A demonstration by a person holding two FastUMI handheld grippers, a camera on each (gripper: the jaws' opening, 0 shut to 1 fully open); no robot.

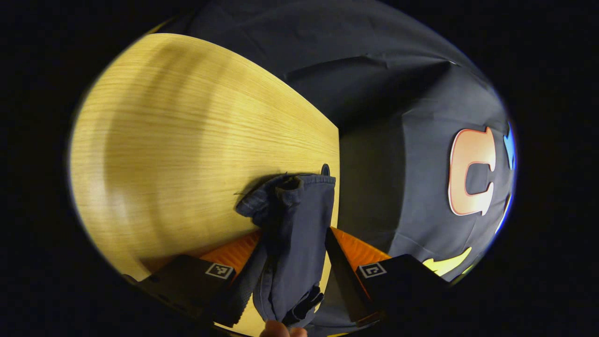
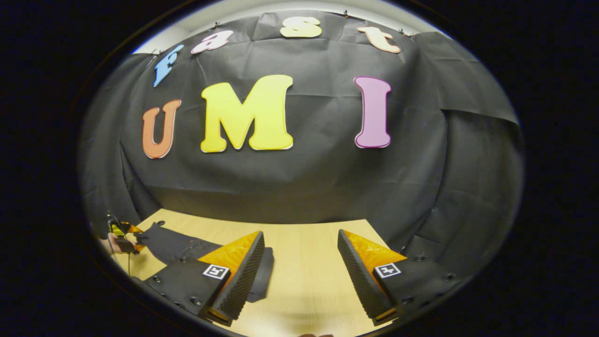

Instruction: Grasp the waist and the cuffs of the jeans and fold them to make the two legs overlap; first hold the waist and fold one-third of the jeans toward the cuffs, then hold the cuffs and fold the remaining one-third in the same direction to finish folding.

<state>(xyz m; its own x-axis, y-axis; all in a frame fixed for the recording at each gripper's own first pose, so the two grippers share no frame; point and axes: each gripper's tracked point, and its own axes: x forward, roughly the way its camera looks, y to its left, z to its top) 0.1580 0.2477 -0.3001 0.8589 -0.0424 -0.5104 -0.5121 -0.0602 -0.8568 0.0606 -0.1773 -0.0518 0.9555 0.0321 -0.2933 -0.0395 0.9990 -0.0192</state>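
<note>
In the left gripper view the dark blue jeans (image 1: 295,234) run as a bunched strip between the two orange fingers, their hemmed end (image 1: 290,185) resting near the table's right edge. My left gripper (image 1: 294,230) stands open, its fingers wide on either side of the cloth. A fingertip of a person (image 1: 281,330) shows at the bottom. In the right gripper view the jeans (image 2: 180,245) lie flat on the table at the left, partly hidden behind my left finger (image 2: 234,271). My right gripper (image 2: 300,231) hangs open over bare wood. Far left, a hand holds the left gripper (image 2: 122,235) at the jeans' end.
The light wooden table (image 1: 187,140) ends in an edge just right of the jeans (image 1: 338,187), with the black booth wall beyond. In the right gripper view the table's back edge (image 2: 281,223) meets the black wall.
</note>
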